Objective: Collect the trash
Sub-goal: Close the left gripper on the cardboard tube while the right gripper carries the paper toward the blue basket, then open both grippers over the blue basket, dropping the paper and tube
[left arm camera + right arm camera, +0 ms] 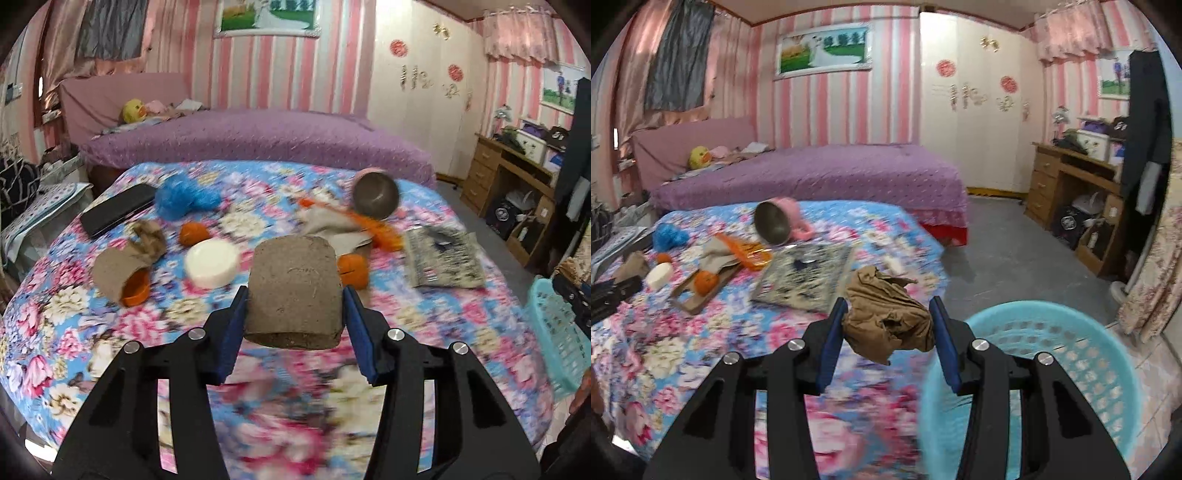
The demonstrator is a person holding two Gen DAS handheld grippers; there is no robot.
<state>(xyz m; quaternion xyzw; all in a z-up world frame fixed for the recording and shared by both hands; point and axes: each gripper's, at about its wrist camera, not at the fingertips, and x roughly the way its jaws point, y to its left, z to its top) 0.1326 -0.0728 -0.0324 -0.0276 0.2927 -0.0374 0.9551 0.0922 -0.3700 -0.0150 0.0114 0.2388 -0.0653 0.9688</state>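
My left gripper (295, 302) is shut on a grey-brown cardboard tube (293, 291), held clear above the floral cloth (110, 332). My right gripper (888, 325) is shut on a crumpled brown paper wad (886, 314), lifted over the table's right edge. A turquoise plastic basket (1071, 350) stands just right of and below the right gripper; its side also shows as the basket (554, 332) in the left wrist view. Another cardboard tube with an orange cap (122, 273), a white round lid (212, 263), orange pieces (194, 233) and an orange wrapper (380, 229) lie on the cloth.
A tipped pink cup with a metal inside (376, 195), a blue fluffy ball (184, 197), a black phone (118, 208) and a patterned booklet (443, 262) lie on the table. Behind stand a purple bed (812, 177) and a wooden desk (1071, 184).
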